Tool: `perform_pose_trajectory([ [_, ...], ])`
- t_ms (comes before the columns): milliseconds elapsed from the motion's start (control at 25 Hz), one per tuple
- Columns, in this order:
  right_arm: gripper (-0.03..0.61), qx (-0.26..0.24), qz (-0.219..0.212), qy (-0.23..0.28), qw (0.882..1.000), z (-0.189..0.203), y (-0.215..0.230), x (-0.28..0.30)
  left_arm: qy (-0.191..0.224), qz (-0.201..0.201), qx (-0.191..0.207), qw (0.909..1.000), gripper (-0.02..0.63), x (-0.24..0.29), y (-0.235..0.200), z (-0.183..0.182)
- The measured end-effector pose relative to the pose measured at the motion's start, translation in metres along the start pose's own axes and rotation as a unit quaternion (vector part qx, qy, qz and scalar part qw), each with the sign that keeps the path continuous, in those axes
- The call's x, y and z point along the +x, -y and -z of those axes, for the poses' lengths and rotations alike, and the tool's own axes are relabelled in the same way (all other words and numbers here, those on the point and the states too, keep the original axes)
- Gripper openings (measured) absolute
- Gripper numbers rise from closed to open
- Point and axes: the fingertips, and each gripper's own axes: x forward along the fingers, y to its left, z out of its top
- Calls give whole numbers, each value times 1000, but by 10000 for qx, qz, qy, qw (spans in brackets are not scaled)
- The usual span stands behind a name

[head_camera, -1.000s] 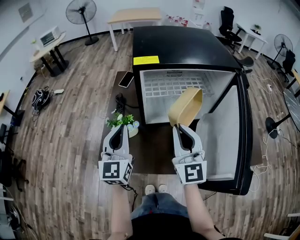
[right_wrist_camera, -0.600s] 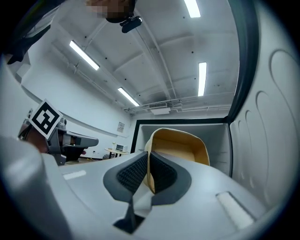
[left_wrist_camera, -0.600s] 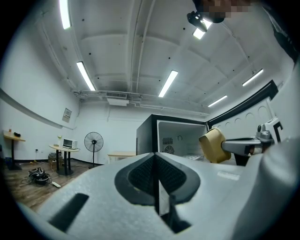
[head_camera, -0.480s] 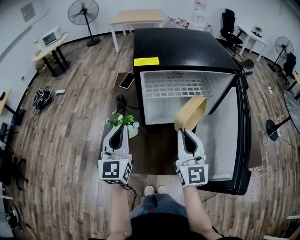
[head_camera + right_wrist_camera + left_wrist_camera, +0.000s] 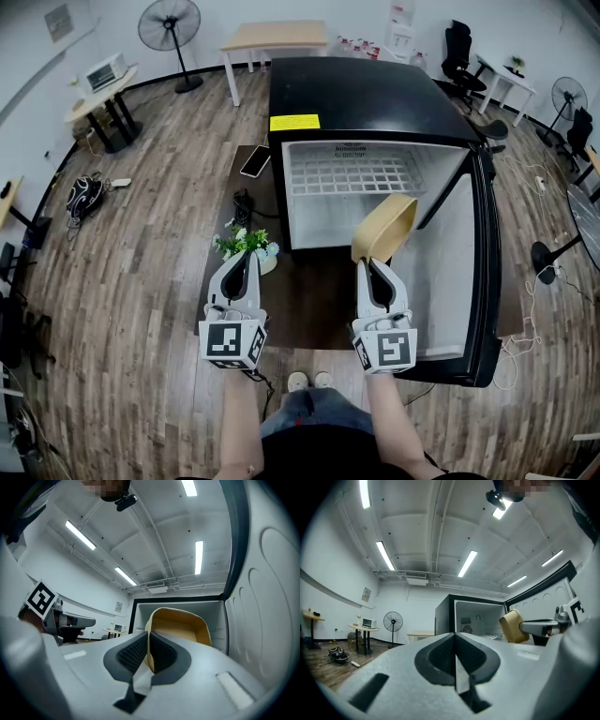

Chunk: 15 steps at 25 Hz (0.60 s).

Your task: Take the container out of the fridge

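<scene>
- My left tongs (image 5: 244, 255), at 11 o'clock, have their jaws pressed together with nothing between them. They are idle.
- Just past them is a small pot (image 5: 266, 263) with a green plant in it.
- My right tongs (image 5: 375, 263), at 1 o'clock, are clamped on one wall of the container (image 5: 385, 228), a pad on each side of its tan rim.
- The container tilts up from the tongs in mid-air, just before the fridge's mouth, with the open door (image 5: 469, 272) at 2 o'clock.
- Its inside shows only bare tan, so I judge it empty.
- The fridge (image 5: 361, 94), at 12 o'clock, stands open, and I see nothing on its wire shelf (image 5: 352, 173).
- As I judge it, the grip is made and the container is about out. What's left is drawing it clear and setting it down.
</scene>
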Motion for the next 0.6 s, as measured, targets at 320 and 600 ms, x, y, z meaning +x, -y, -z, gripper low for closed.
perform_pose_trajectory([
  [320,25,24,-1,12,10000,-3,2,-2,0,31,-3,10000,6,-1,5,0],
  [600,25,36,9,-7,10000,-1,4,-3,4,63,3,10000,6,2,8,-1],
])
